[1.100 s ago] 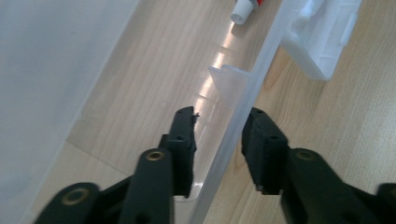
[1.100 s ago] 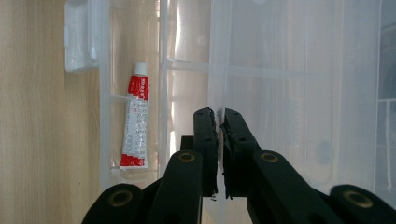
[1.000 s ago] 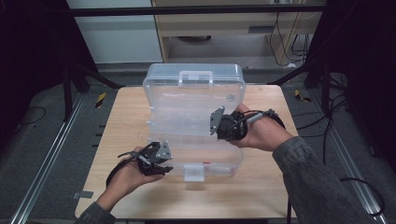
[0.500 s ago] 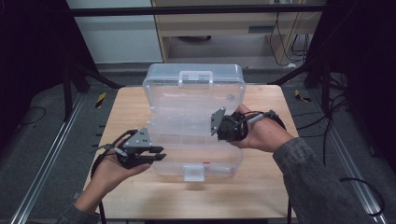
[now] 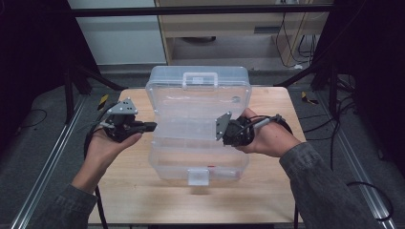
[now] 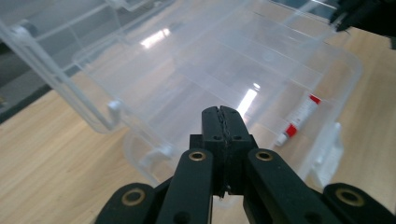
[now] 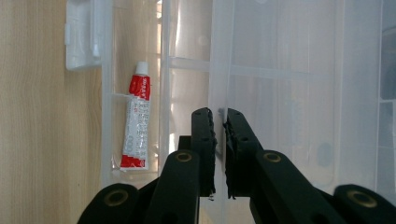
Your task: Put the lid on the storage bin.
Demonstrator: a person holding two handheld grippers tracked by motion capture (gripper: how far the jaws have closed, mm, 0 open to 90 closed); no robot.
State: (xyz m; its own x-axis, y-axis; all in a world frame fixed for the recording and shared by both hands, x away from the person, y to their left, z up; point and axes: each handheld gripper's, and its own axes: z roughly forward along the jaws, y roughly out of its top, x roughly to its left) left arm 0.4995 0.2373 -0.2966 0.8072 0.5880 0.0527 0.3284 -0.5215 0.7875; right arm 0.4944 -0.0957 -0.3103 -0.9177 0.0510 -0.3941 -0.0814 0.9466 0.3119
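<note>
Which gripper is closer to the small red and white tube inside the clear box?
The right gripper: it sits over the clear box, gripping its edge, above the tube. The left gripper is shut and empty, outside the box's left wall.

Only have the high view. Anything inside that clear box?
Observer: One small red and white tube, lying in the narrow compartment of the box next to the latch.
Operator: Left gripper holding anything?
Observer: No. Its jaws have just been closing and now meet with nothing between them, pointed at the open box.
Operator: And the right gripper?
Observer: It looks shut on a thin clear wall of the box, apart from the tube.
</note>
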